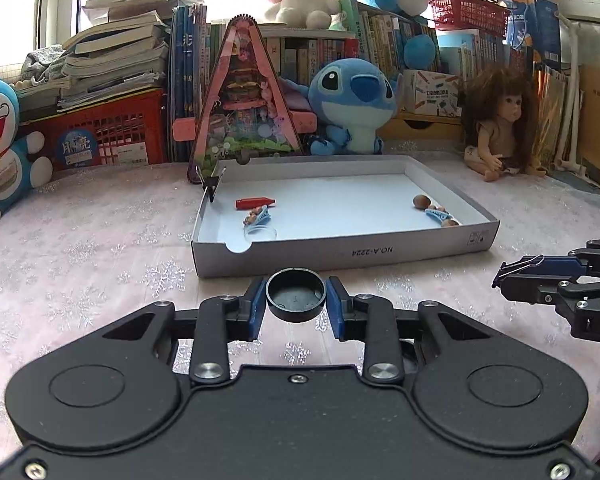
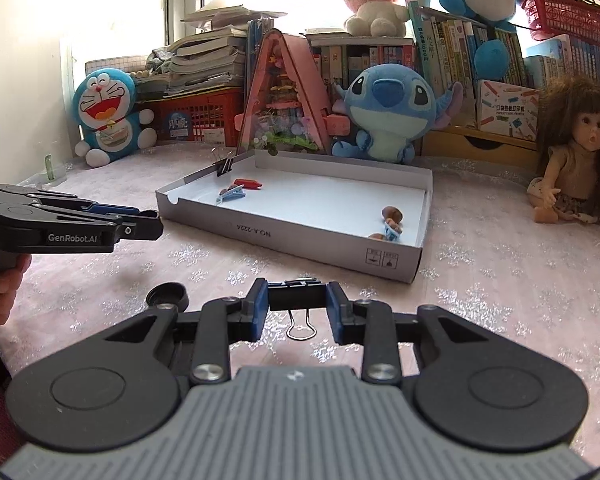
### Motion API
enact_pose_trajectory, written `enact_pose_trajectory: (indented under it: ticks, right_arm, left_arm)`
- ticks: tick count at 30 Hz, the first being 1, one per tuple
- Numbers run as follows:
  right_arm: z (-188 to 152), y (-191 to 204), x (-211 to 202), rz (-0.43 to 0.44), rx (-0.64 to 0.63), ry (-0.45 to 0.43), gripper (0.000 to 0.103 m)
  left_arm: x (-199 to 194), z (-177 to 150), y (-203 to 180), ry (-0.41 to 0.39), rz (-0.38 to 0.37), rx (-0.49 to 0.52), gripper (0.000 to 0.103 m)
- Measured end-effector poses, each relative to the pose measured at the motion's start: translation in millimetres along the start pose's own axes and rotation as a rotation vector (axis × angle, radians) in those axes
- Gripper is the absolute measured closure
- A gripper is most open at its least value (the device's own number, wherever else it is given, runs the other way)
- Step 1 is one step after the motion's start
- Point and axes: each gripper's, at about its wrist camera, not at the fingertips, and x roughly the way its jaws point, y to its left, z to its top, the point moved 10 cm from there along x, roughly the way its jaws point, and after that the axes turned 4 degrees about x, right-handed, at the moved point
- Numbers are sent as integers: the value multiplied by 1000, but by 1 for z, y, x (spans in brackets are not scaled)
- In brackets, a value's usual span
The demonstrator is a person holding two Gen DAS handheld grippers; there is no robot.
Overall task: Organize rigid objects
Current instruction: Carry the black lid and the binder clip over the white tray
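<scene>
The black cap [image 1: 296, 299], a small round open-topped piece, sits pinched between the blue pads of my left gripper [image 1: 296, 304], held a little above the pink snowflake tablecloth [image 1: 100, 272] just in front of the near wall of the white cardboard tray [image 1: 340, 250]. In the right wrist view a round black cap [image 2: 168, 295] shows low at the left, just past my gripper's left arm; I cannot tell from there whether it touches the cloth.

My right gripper [image 2: 297, 300] is narrowed onto a black binder clip [image 2: 297, 295], its pads pressing the clip's two ends; one wire handle hangs down toward me. It too is just short of the tray's near wall.

Inside the tray, a red marker-like piece [image 1: 255, 203] lies near the left wall, with a blue hair clip [image 1: 260, 216] and some small brown beads just beside it. Another blue hair clip [image 1: 437, 213] and a brown nut [image 1: 421, 201] lie by the right wall. A second binder clip [image 1: 212, 184] is fastened on the tray's far left wall.

Behind the tray stand a pink triangular dollhouse [image 1: 244, 100], a blue plush [image 1: 352, 104] and a doll [image 1: 500, 120].
</scene>
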Motion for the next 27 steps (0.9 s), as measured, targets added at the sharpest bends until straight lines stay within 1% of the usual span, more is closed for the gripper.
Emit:
enact_pose_trajectory:
  ticks: [4, 10, 12, 14, 19, 23, 27]
  right_arm:
    - [8, -11, 4, -49, 43, -1, 67]
    - [16, -21, 13, -73, 117, 11, 67]
    - [19, -23, 17, -73, 149, 26, 67]
    - [25, -26, 25, -60, 193, 64, 67]
    - [49, -40, 43, -42, 348, 109, 67]
    - [65, -44, 62, -40, 379, 138, 67]
    - [66, -44, 83, -41, 405, 190, 67]
  left_arm:
    - [-1, 10, 2, -15, -4, -6, 73]
    - [5, 20, 0, -15, -26, -30, 73]
    - [10, 25, 0, -12, -33, -36, 73]
    - [17, 32, 0, -8, -41, -50, 73]
    - [37, 53, 2, 9, -65, -81, 73]
    - [59, 62, 3, 37, -65, -89, 73]
    - [79, 64, 3, 71, -80, -112, 73]
